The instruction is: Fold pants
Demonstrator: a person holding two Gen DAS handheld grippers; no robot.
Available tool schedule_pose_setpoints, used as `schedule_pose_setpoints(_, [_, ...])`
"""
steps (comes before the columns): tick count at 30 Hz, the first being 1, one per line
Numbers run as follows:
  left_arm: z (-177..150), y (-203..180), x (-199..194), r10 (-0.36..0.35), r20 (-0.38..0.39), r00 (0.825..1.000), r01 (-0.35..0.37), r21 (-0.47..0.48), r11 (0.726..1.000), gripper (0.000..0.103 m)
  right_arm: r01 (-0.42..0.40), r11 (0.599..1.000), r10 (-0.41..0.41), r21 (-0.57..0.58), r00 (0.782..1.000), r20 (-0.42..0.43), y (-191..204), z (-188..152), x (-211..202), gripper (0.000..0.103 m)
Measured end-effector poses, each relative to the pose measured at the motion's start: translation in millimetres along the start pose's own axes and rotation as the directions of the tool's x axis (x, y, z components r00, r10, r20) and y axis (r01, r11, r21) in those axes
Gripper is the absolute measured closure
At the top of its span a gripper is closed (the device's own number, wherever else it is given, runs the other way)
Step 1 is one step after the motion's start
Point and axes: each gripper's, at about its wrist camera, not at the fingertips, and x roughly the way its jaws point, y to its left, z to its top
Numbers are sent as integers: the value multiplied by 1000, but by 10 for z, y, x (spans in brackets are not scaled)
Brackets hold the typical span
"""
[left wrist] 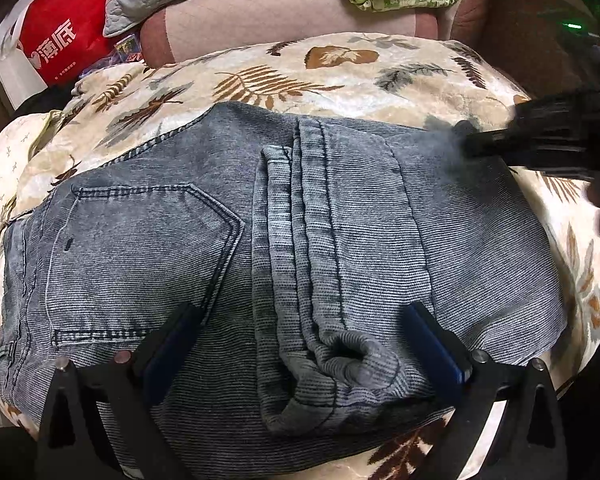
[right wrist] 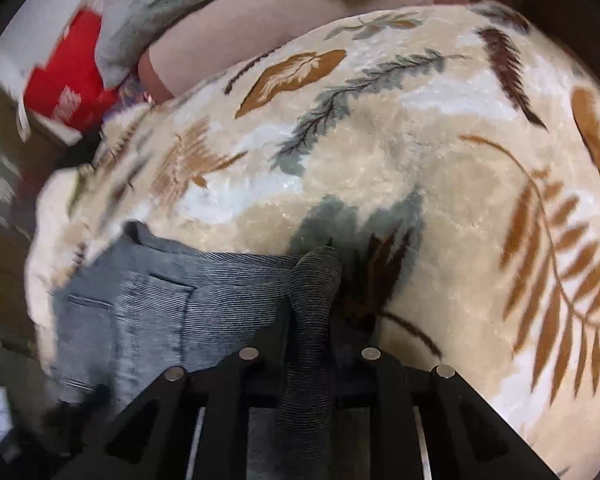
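Blanket [left wrist: 340, 68] bears pants [left wrist: 180, 220]; right fingers [right wrist: 256, 340] pinch its fold.

Ribbed, faded denim pants [left wrist: 340, 216] on plush, sheeny blanket [left wrist: 340, 68].

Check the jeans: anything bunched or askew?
Yes. The jeans lie mostly flat on the leaf-print blanket, but the middle seam is rumpled into a raised pucker between the open left gripper's fingers. The right gripper pinches a fold at the far edge.
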Motion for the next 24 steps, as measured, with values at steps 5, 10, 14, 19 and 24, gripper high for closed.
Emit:
schedule_pose_setpoints(5, [-4, -2, 4, 2, 6, 1000, -2, -2, 1000, 1, -155, 986, 152, 61, 987, 59, -6, -367, -536, 81])
schedule_pose_setpoints(10, [2, 2, 6, 0, 4, 1000, 0, -4, 1000, 1, -314, 929, 331, 194, 942, -59, -117, -886, -384, 81])
schedule_pose_setpoints(14, [49, 45, -84, -18, -10, 1000, 17, -28, 999, 1, -270, 926, 305, 263, 947, -103, -289, -1022, -230, 84])
schedule_pose_setpoints(19, [61, 61, -260, -28, 62, 998, 30, -33, 999, 1, -295, 942, 303, 158, 953, -27, -64, -664, -513, 84])
schedule_pose_setpoints(24, [-33, 10, -32, -21, 9, 1000, 21, -5, 1000, 0, -314, 936, 321, 159, 947, -18, -111, -176, -173, 80])
